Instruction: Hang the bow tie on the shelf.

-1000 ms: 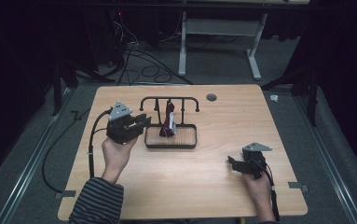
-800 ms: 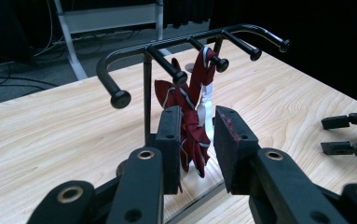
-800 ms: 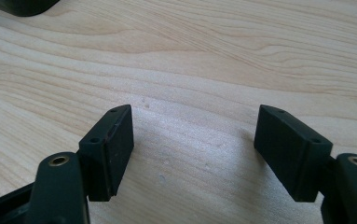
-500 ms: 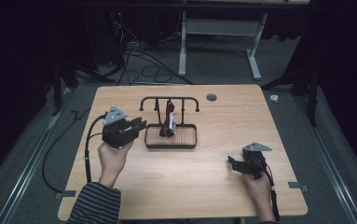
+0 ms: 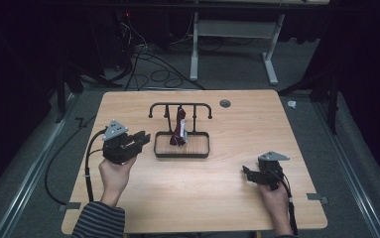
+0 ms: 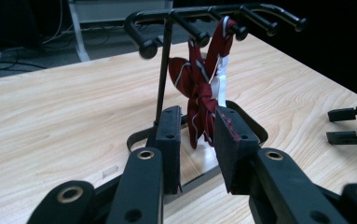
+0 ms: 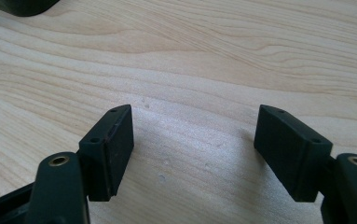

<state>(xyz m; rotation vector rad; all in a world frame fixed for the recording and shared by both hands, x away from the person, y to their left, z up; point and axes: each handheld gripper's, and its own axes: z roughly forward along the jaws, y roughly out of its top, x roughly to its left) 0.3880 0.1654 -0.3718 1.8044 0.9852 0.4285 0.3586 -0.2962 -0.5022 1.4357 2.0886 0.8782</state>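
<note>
A black rack with several hook pegs stands on a small tray base at the table's middle. A dark red striped cloth with a white tag hangs from one peg. My left gripper hovers left of the tray and points at it, open with a narrow gap. In the left gripper view the cloth hangs beyond the jaws of the left gripper, apart from them. My right gripper rests low at the front right. In its own view the right gripper is wide open over bare wood.
A round cable hole sits in the wooden table behind the rack. The other gripper shows at the right edge of the left gripper view. Cables and a white desk frame lie on the floor beyond the table.
My left gripper has drawn back from the rack, toward the person and a little lower. The right gripper has stayed put.
</note>
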